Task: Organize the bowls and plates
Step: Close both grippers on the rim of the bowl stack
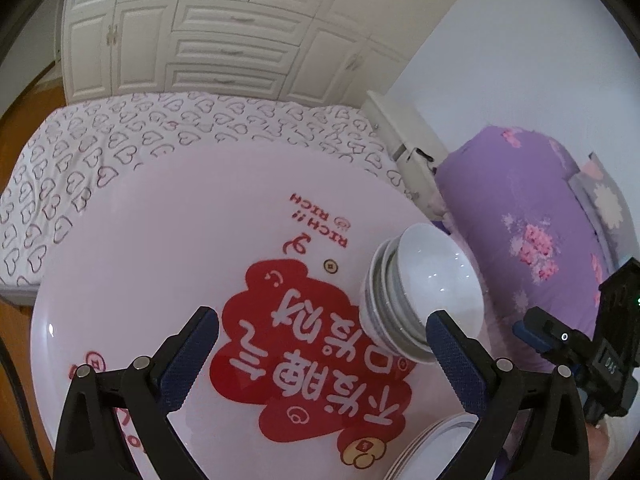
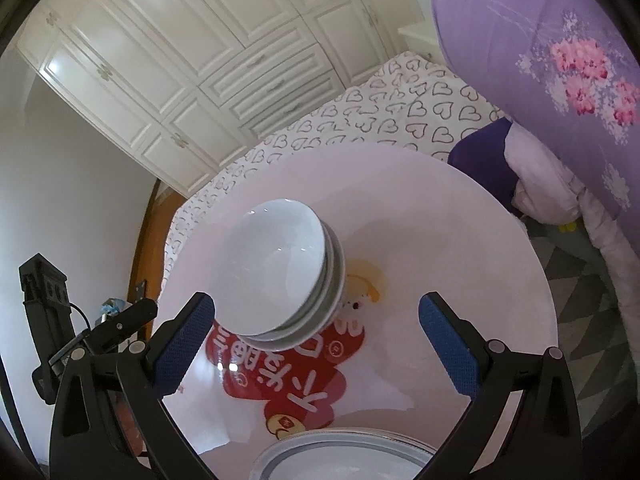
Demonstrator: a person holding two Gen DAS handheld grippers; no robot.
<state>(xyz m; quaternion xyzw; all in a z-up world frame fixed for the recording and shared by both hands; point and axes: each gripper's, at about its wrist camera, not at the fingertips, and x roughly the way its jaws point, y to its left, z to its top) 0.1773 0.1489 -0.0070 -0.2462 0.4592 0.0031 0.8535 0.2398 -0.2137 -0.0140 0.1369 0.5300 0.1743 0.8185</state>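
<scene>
1. White panelled wardrobes [image 1: 208,32] closed off the far side of the room, with a heart-print bed [image 1: 120,140] in front of them and a rolled purple quilt [image 1: 532,216] to the right; nearest me stood a round pink tabletop [image 1: 160,248] with a red cartoon print.
2. On that tabletop the stack of bowls [image 2: 280,276] sat toward the right side, white and glossy, several nested one inside another, the pile looking tilted through the lens. A stack of plates [image 2: 344,456], white with a grey rim band, lay at the near edge.
3. Both piles looked already gathered, so I judged the sorting close to done, or paused between placements.
4. The left tool [image 1: 320,344] hung over the print with its jaws apart and nothing between them; its right finger showed just in front of the bowls, and contact I could not tell.
5. The right tool [image 2: 316,340] was likewise spread wide and empty, above the plates and facing the bowls.
6. Any next move would call for squaring the bowl pile gently, since glazed ware slides.
</scene>
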